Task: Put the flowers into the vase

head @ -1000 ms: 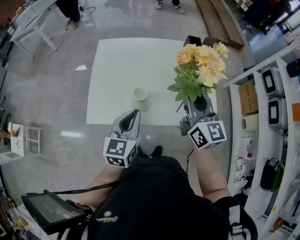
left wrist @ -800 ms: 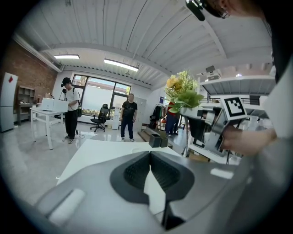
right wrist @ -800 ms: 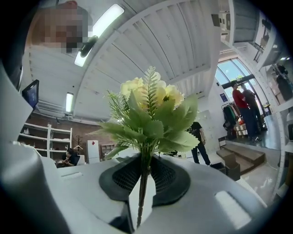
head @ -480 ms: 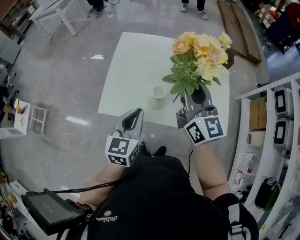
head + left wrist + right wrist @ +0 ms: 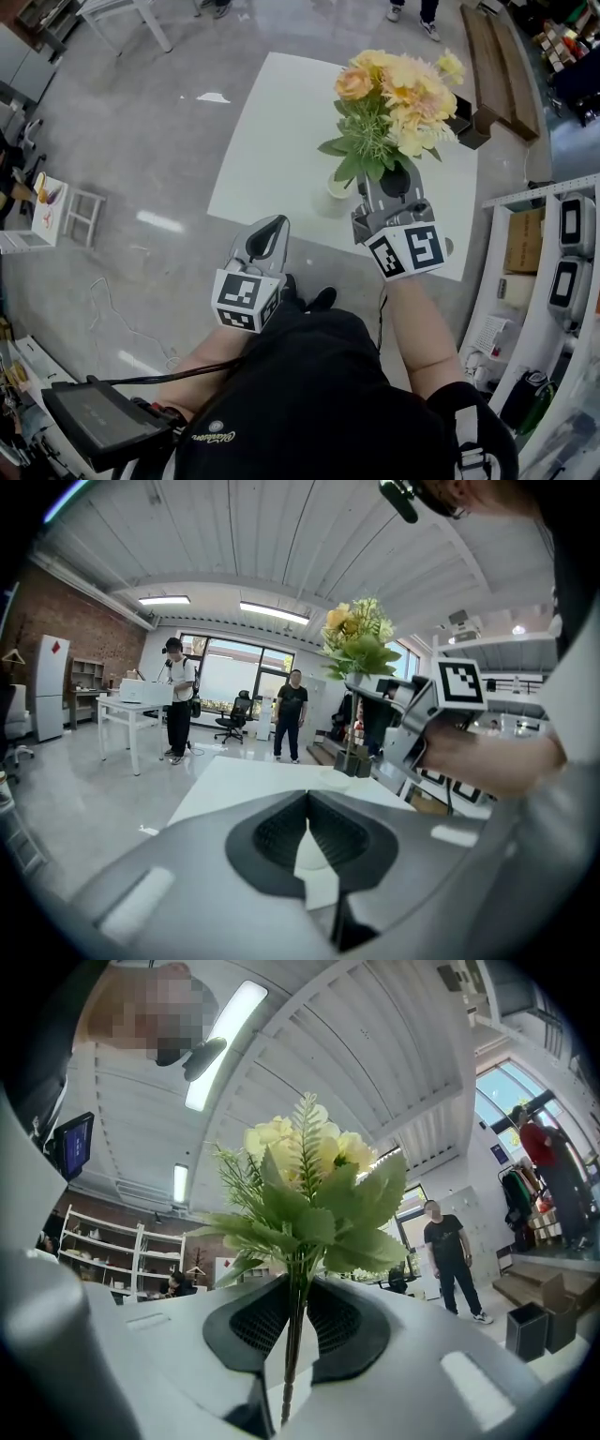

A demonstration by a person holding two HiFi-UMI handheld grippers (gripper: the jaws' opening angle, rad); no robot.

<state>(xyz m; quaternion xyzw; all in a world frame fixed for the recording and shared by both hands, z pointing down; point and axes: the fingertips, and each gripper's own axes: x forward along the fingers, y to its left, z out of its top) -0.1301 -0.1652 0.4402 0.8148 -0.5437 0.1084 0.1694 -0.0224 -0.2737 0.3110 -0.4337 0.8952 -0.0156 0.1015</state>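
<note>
A bunch of yellow and peach flowers [image 5: 394, 94] with green leaves stands upright in my right gripper [image 5: 389, 175], which is shut on its stems. In the right gripper view the thin stems [image 5: 293, 1335] run between the pads and the blooms [image 5: 300, 1176] rise above them. The small cream vase [image 5: 337, 190] stands on the white tabletop [image 5: 272, 141], mostly hidden under the lowest leaves, just left of the right gripper. My left gripper [image 5: 277, 223] hangs shut and empty near the table's front edge, left of the vase. In the left gripper view its jaws [image 5: 307, 799] meet at the tips.
A black box [image 5: 466, 131] sits at the table's far right corner, a wooden bench [image 5: 487, 66] beyond it. White shelving [image 5: 553, 253] lines the right side. People [image 5: 292, 714] stand across the room. A tablet [image 5: 94, 422] hangs at my lower left.
My right gripper has carried the flowers left toward the vase, and the leaves now cover most of it. My left gripper has edged forward toward the table.
</note>
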